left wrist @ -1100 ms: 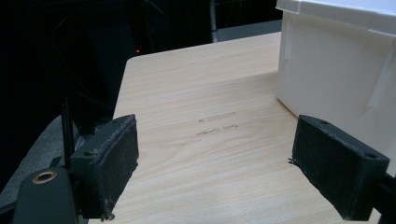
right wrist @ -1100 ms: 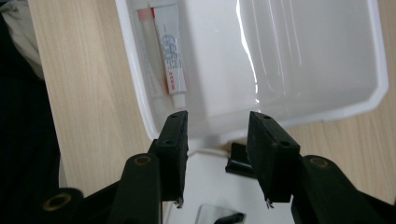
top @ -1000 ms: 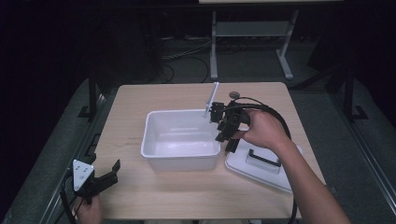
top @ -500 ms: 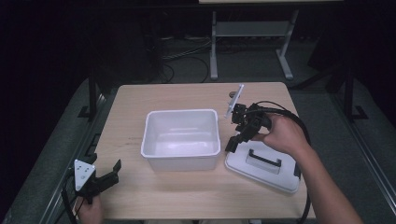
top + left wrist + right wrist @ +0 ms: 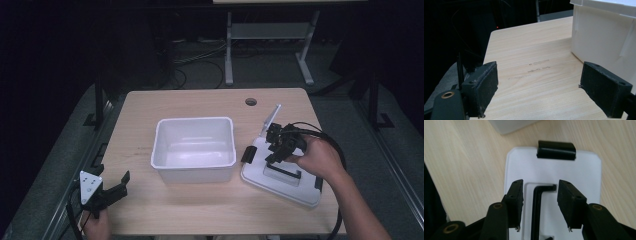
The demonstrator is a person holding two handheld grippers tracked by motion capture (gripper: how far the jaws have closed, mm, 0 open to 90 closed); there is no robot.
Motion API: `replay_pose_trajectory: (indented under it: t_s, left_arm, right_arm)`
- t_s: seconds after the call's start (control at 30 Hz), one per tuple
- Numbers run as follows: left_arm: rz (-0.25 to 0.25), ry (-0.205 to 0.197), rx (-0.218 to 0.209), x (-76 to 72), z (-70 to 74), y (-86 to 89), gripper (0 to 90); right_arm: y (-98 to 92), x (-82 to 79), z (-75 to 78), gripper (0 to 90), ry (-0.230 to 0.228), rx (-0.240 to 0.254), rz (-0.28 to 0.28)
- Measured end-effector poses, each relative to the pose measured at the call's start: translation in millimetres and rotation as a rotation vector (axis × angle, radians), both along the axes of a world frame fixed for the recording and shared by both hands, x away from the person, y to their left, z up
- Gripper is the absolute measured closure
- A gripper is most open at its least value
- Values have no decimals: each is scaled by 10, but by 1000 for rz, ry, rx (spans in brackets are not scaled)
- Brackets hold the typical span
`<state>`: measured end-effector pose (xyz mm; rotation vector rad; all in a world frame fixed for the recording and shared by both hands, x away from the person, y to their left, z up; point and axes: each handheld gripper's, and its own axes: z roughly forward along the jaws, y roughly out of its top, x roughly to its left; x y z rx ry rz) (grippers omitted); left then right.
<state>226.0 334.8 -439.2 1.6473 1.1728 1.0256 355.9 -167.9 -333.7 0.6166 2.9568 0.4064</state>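
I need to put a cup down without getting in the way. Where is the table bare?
Bare wood runs along the far edge behind the white bin, and left of it toward the left gripper. The near edge in front of the bin is free too. The right side is crowded by the lid and the right gripper.

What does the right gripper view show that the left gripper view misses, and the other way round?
Right gripper view: its gripper hangs over the white lid, open jaws either side of the black handle, pads clear of it; a black latch sits at the lid's far edge.

Left gripper view: its gripper stands wide open over bare wood, the outer wall of the white bin beside one jaw.

Both: the light wooden table and two open black jaws with nothing gripped.
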Motion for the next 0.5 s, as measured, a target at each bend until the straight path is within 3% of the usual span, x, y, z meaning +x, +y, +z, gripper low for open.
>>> replay_pose_trajectory:
  t_s: [0.5]
  left_arm:
    - [2,-4,0,-3,0,-8,138]
  right_arm:
    - [-233,-66,-309,524,20,3,-44]
